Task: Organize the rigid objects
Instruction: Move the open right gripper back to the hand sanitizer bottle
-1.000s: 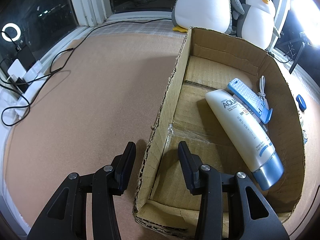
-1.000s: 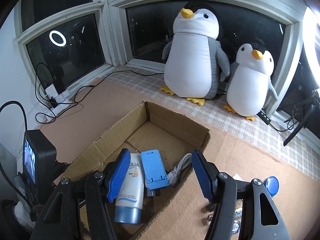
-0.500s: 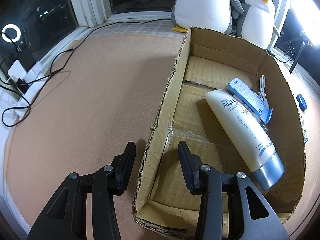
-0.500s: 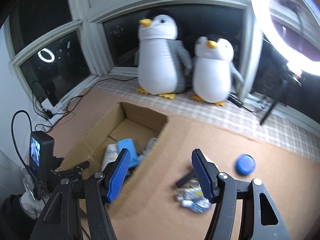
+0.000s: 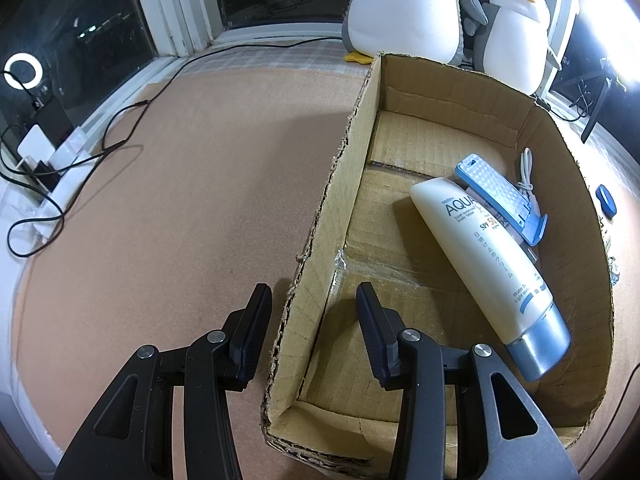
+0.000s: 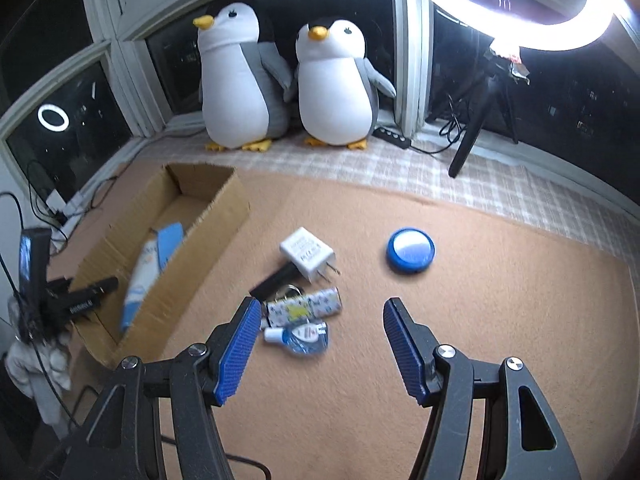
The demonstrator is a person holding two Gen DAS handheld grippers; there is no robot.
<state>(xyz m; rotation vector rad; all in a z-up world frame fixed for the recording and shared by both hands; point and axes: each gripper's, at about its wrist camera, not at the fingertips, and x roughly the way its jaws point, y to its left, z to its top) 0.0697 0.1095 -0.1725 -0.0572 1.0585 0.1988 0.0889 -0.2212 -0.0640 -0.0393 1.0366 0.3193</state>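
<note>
An open cardboard box (image 5: 352,152) holds a white sunscreen tube (image 5: 488,256), a blue phone stand (image 5: 500,196) and a white cable (image 5: 526,172). My left gripper (image 5: 312,300) straddles the box's near left wall, one jaw outside and one inside, and a gap shows on each side. My right gripper (image 6: 320,312) hangs open and empty above the carpet. Just beyond it lie a small clear bottle (image 6: 304,336), a patterned pack (image 6: 304,306), a black stick (image 6: 276,280) and a white charger plug (image 6: 306,256). A round blue tin (image 6: 411,254) sits farther right.
Two plush penguins (image 6: 240,80) (image 6: 336,84) stand on the checked sill behind the box (image 6: 216,216). A ring light (image 6: 520,20) on a tripod (image 6: 472,132) is at the back right. Cables and a power strip (image 5: 60,184) lie along the left wall.
My right gripper has swung right, from above the box to over the loose items on the carpet, still open. The left gripper and the box have not moved.
</note>
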